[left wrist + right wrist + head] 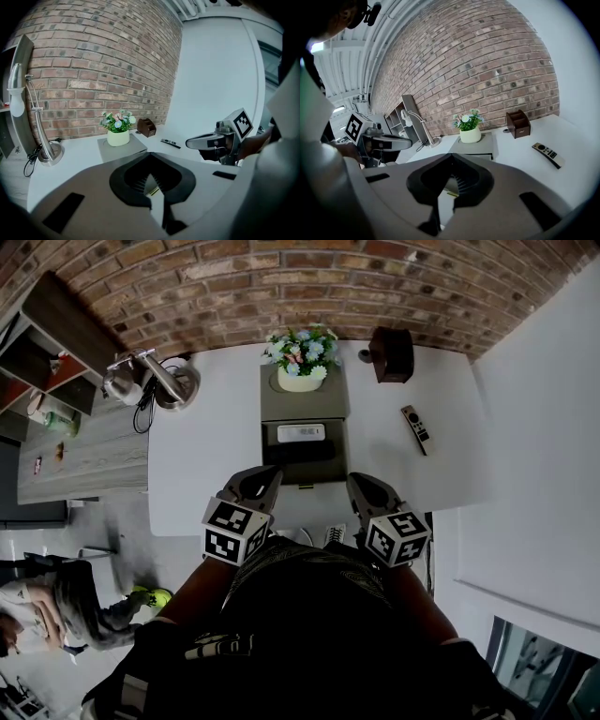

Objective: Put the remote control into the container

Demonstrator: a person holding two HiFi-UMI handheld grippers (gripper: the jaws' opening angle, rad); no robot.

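The black remote control [416,427] lies flat on the white table [206,465], right of centre; it also shows in the left gripper view [169,142] and the right gripper view [548,154]. A brown open-topped container [391,354] stands at the back right, near the brick wall. Both grippers hover side by side over the table's front edge, well short of the remote. My left gripper [267,480] is shut with nothing in it. My right gripper [359,484] is also shut and empty.
A grey drawer unit [302,399] stands mid-table with a flower pot [301,360] on top; its drawer [302,442] is pulled out towards me and holds a white item. A desk lamp [155,381] stands at the back left. A person sits on the floor at lower left.
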